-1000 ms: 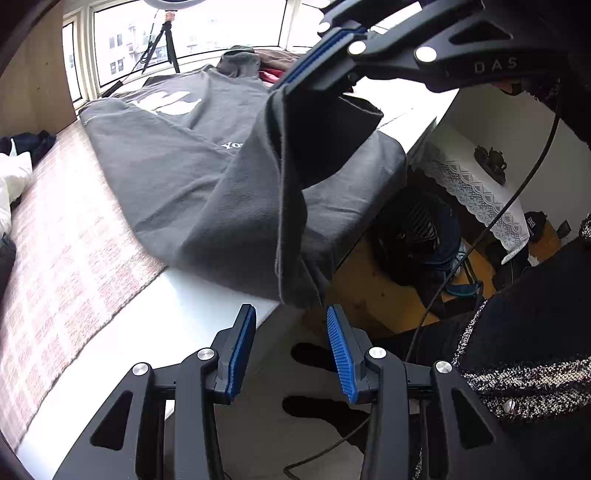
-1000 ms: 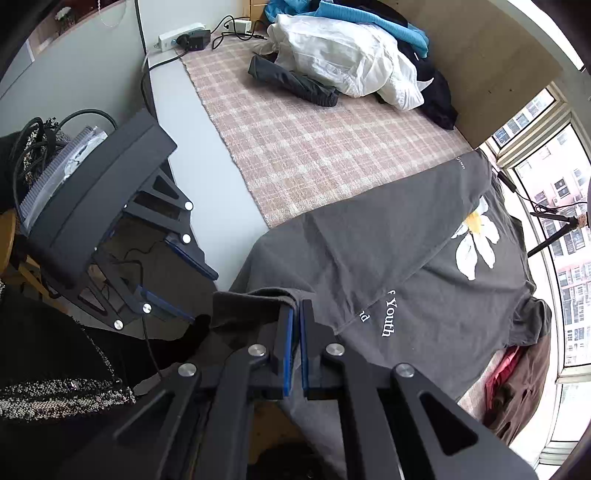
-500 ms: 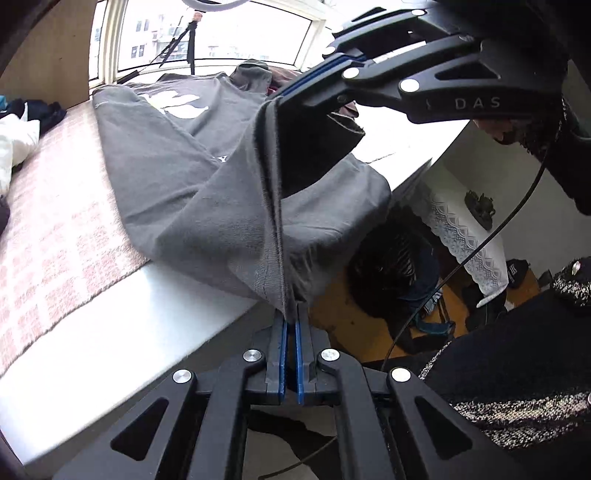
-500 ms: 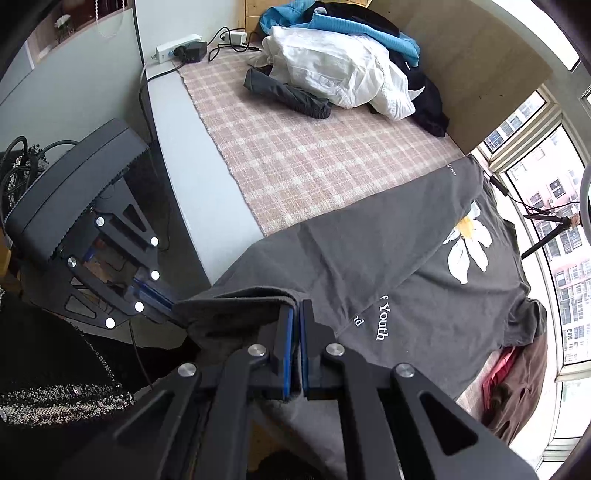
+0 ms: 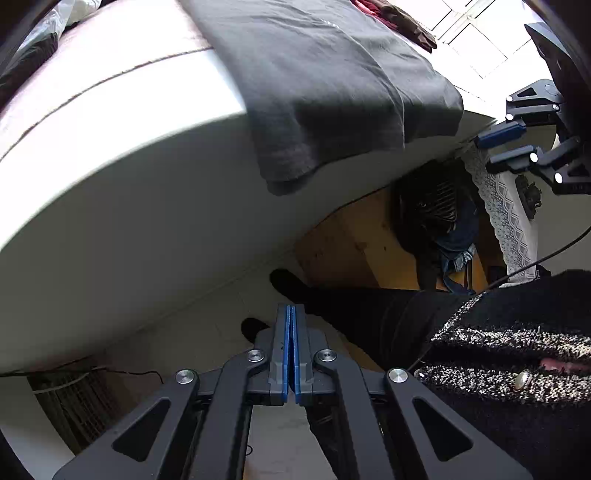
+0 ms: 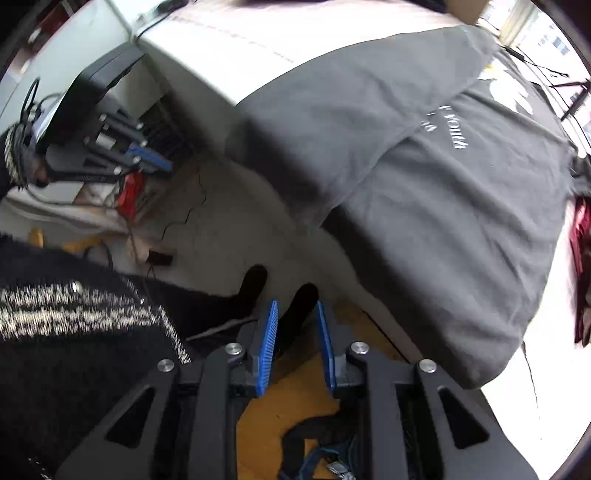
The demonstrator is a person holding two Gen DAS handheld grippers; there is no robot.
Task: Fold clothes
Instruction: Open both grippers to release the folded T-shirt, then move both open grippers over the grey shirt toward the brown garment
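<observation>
Draping off white table [image 5: 122,173] edge, grey T-shirt [image 6: 424,192], left claw [image 5: 290,314] clenched empty, right claw [image 6: 295,321] released

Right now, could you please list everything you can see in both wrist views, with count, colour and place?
T-shirt: one, dark grey with white lettering, on the table, hem draped over the near edge.
Table: one, white, spanning both views.
Red-brown clothing: one heap, past the T-shirt's far side.
Lace cloth: one, white, hanging at right in the left wrist view.
Wooden floor: yellow-brown, below the table.
Left gripper: one, black with blue pads, shut on nothing, below the table edge.
Right gripper: one, black with blue pads, open and empty, clear of the T-shirt.
Person's feet: two, in black, on the floor.
</observation>
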